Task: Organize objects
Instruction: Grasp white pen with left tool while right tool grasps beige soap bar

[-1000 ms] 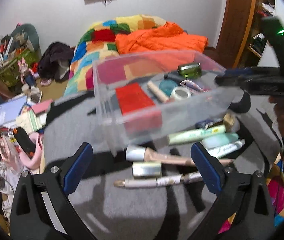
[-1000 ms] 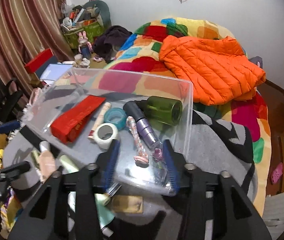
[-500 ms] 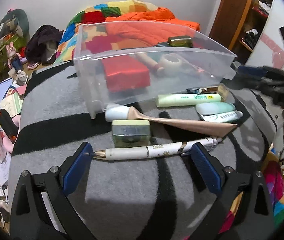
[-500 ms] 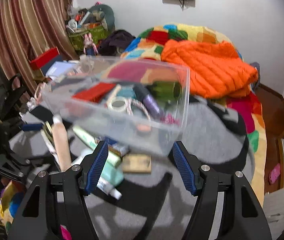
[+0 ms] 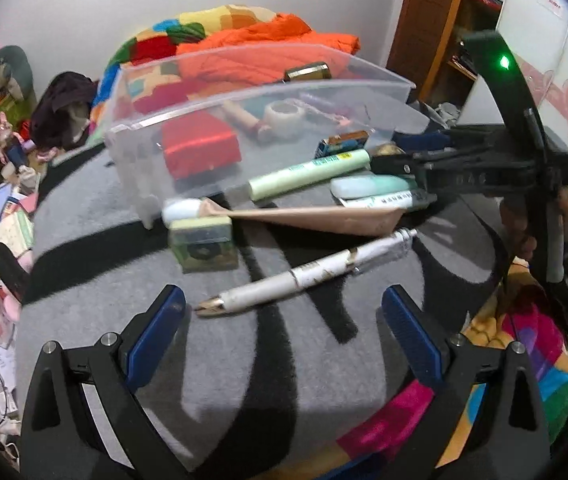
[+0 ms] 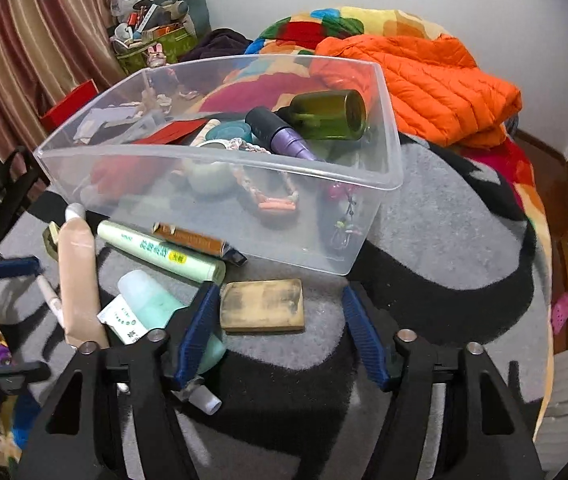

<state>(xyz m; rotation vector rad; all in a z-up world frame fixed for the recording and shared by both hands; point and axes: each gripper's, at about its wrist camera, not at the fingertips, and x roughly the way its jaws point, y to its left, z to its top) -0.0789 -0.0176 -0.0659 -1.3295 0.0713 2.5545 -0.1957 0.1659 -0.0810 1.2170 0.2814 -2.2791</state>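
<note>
Clear plastic bin (image 5: 244,120): in the left wrist view it stands at 12 o'clock on the grey-and-black blanket (image 5: 244,380). It holds a red box (image 5: 200,152) and a tape roll (image 5: 284,114). Loose items lie in front of its near wall: a green tube (image 5: 308,174), a beige tube (image 5: 304,218), a green compact case (image 5: 204,244) and a white pen (image 5: 304,276) at 6 o'clock from the bin. The left hand-held gripper (image 5: 282,320) is spread wide and empty, and the pen lies just ahead of its tips.

In the right wrist view the bin fills 12 o'clock, with a green bottle (image 6: 324,116) inside. One second ago the right hand-held gripper (image 6: 280,336) clamped the bin's near wall. That wall is now free, and the bin sits level on the blanket. The jaws are closing, with a tan block (image 6: 262,306) lying between the fingertips, and the pads are not yet touching it.

Assessment: placing the bin appears complete, and loading the loose items comes next. The block is the likely first item.
</note>
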